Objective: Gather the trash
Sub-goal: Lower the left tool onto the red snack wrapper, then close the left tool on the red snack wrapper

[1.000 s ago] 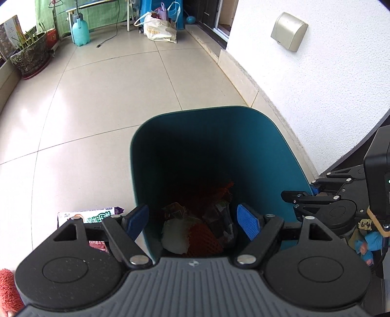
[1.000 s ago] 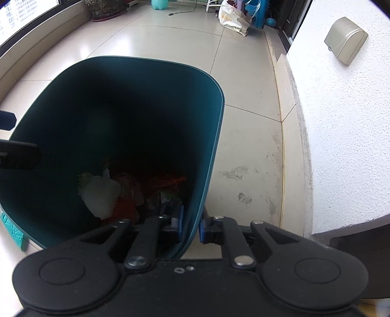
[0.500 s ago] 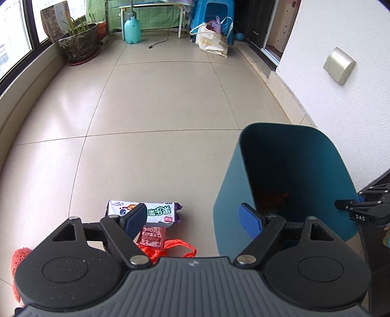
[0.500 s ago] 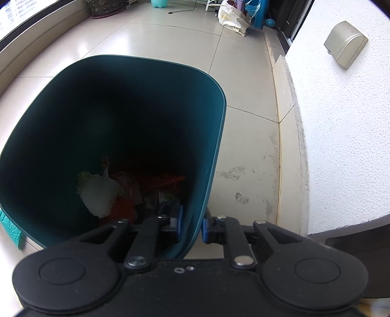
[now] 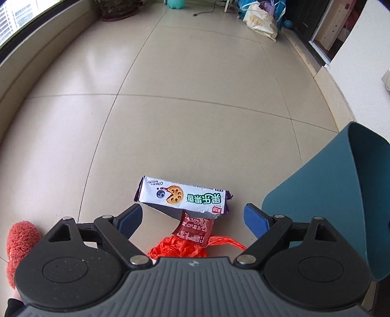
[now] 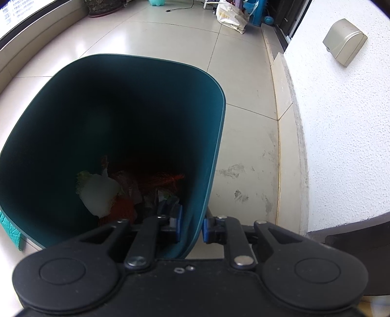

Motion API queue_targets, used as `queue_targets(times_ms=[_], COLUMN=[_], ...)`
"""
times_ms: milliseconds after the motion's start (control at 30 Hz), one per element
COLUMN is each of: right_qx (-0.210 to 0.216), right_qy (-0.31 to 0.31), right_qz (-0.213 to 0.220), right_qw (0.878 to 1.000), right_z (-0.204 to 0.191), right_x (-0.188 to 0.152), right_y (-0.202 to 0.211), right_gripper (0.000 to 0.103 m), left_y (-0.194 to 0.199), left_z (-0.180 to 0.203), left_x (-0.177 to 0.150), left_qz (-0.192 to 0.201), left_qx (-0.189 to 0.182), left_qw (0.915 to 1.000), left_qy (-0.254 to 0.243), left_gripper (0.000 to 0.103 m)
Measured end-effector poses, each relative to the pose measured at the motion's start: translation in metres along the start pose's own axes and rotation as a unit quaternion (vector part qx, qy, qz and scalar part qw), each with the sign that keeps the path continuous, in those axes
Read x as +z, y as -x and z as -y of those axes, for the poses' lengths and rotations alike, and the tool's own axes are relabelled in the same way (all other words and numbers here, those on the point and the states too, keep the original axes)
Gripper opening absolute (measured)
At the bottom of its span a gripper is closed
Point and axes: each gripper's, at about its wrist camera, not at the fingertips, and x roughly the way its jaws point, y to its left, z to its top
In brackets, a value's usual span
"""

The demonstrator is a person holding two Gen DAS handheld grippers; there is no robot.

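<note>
We clamp the right gripper [image 6: 191, 229] on the near wall of the teal bin [image 6: 214, 151] to steady it, while the left gripper [image 5: 193, 218], jaws wide, brackets the floor litter: biscuit wrapper [image 5: 182, 198], brown sachet [image 5: 195, 228], orange bag [image 5: 180, 248].

The beige tiled floor [image 5: 195, 122] carries a white and purple biscuit wrapper [image 5: 182, 198], with a dark red sachet [image 5: 195, 226] touching its near edge and a crumpled orange plastic bag [image 5: 185, 248] just under that. A teal bin [image 6: 209, 156] stands to the right near the wall. Far off, a cream shopping bag [image 5: 260, 22] and a plant pot [image 5: 117, 9] rest.
</note>
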Motion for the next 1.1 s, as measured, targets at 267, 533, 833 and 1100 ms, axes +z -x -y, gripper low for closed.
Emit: queue_targets(times_ms=[267,533,833,1100], right_qx=[0.001,0.0,0.003,0.001], right_qy=[0.003,0.005,0.008,0.015], right_qz=[0.003,0.005,-0.001,-0.004], right_qw=[1.0,1.0,1.0,1.0], right_z=[0.0,-0.001,-0.001,-0.003], right_x=[0.0,-0.001,0.0,0.0], right_y=[-0.001,0.0,-0.004,-0.008], right_gripper=[0.017,0.017,0.017,0.017], left_y=[-0.063,-0.117,-0.168,-0.195], left_z=[-0.034,0.014,0.018,0.007], left_x=[-0.012,-0.035,-0.029,-0.037], left_qz=[-0.073,-0.113,-0.132,-0.14], left_qx=[-0.016,0.002,0.018,0.043], left_qw=[0.9967,0.9924,0.9903,0.9886], left_qy=[0.032,-0.05,-0.04,-0.035], left_gripper=[0.091,0.091,0.091,0.09])
